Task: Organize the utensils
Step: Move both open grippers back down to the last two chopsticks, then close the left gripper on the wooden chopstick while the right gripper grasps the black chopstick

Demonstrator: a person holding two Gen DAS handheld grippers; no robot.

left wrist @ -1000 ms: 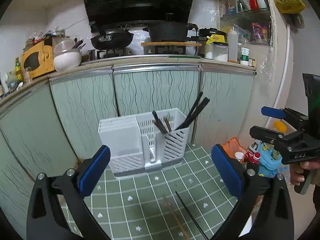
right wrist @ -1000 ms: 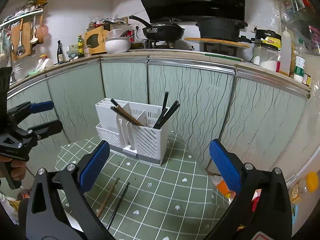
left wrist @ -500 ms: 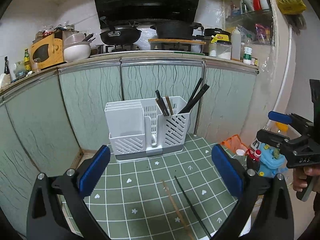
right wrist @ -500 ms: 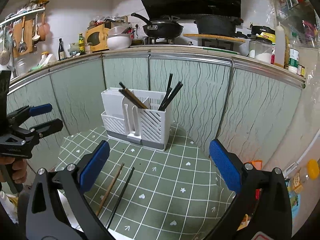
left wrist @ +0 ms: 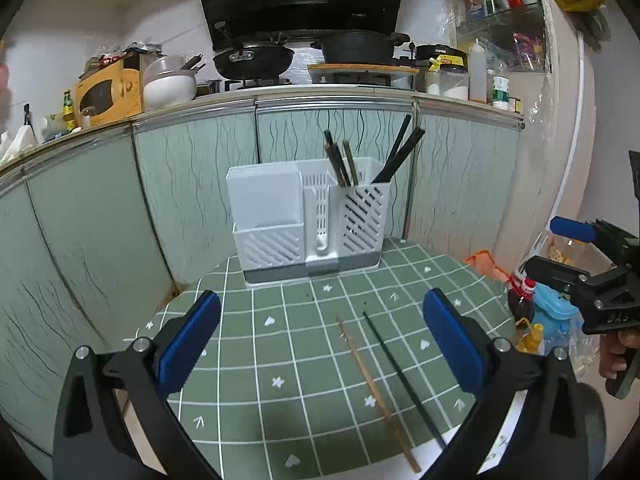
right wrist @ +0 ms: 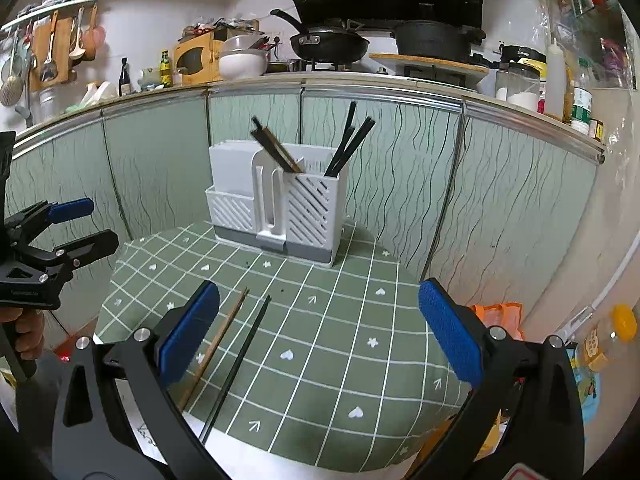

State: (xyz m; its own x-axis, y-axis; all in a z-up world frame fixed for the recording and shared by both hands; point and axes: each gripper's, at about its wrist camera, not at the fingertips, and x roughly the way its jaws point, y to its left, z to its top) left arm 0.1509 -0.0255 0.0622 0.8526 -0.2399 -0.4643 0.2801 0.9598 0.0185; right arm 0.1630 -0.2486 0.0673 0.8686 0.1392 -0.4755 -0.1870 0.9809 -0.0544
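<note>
A white slotted utensil holder (left wrist: 310, 222) stands at the far edge of a green checked table (left wrist: 280, 340); it also shows in the right wrist view (right wrist: 278, 210). Brown and black chopsticks stick out of its right compartments. A brown chopstick (left wrist: 376, 392) and a black chopstick (left wrist: 402, 376) lie loose side by side on the table, also in the right wrist view: brown chopstick (right wrist: 216, 346), black chopstick (right wrist: 240, 360). My left gripper (left wrist: 320, 340) is open and empty above the near table. My right gripper (right wrist: 316, 328) is open and empty, with the loose chopsticks by its left finger.
Green patterned cabinet fronts (left wrist: 120, 200) rise behind the table, with a counter of pans (left wrist: 252, 62) and jars above. Bottles and bags (left wrist: 532, 304) sit low at the table's right. The table's near edge (right wrist: 320, 456) lies below my fingers.
Both grippers have pulled back and tilted down, so the holder sits higher and more table shows. The two loose chopsticks have come further into view. Both grippers stayed open.
</note>
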